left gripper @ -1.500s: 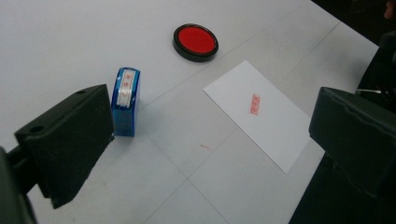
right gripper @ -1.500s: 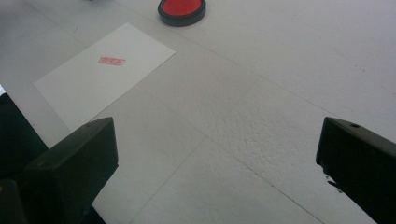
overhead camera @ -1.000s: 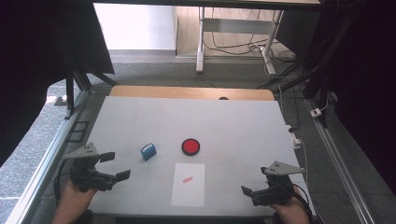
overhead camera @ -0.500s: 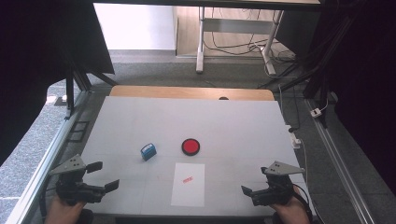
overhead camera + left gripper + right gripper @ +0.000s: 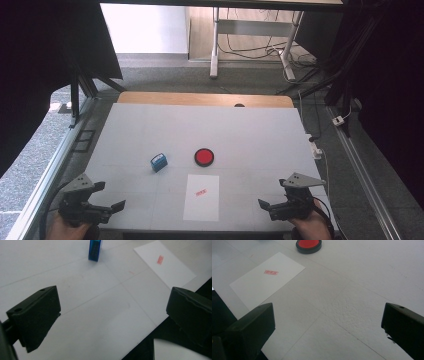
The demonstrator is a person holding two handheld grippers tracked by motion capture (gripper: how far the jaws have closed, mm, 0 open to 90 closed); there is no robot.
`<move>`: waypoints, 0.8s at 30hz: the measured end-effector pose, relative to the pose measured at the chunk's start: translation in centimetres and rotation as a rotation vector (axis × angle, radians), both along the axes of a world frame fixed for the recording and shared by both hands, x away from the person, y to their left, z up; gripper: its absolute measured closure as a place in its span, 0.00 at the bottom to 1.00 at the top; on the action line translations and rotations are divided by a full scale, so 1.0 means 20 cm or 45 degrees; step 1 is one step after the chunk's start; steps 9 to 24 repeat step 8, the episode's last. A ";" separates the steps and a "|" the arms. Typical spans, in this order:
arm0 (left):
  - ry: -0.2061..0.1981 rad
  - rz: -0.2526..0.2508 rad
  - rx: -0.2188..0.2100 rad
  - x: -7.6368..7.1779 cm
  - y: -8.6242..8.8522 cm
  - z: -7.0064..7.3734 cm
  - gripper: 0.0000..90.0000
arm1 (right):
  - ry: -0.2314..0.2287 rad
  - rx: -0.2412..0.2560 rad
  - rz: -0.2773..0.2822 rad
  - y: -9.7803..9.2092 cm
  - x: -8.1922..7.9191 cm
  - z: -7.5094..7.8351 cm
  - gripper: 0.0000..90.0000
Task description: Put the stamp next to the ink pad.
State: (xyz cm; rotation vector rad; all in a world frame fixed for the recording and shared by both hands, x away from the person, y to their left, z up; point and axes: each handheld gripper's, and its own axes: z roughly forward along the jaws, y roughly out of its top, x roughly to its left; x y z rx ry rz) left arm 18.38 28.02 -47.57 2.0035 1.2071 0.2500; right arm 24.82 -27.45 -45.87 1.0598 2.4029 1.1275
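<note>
Gaping wide, left hand-held gripper (image 5: 109, 196), right hand-held gripper (image 5: 270, 205), seemingly empty

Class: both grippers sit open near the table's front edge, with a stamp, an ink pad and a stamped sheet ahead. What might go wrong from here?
1. The white paper sheet lies loose at the table's front edge; a passing gripper might slide it off.
2. The small blue stamp block could tip if the left gripper closes off-centre.
3. The round red ink pad lies uncovered beside it; a brush might smear ink.
</note>
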 end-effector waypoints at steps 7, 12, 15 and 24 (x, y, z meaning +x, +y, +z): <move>0.018 0.019 0.018 0.00 -0.01 -0.01 0.00 | 0.000 -0.003 0.000 0.00 0.00 0.00 0.00; 0.018 0.021 0.015 0.00 -0.01 0.00 0.00 | 0.001 -0.008 -0.001 0.00 0.00 0.00 0.00; 0.018 0.021 0.015 0.00 -0.01 0.00 0.00 | 0.001 -0.008 -0.001 0.00 0.00 0.00 0.00; 0.018 0.021 0.015 0.00 -0.01 0.00 0.00 | 0.001 -0.008 -0.001 0.00 0.00 0.00 0.00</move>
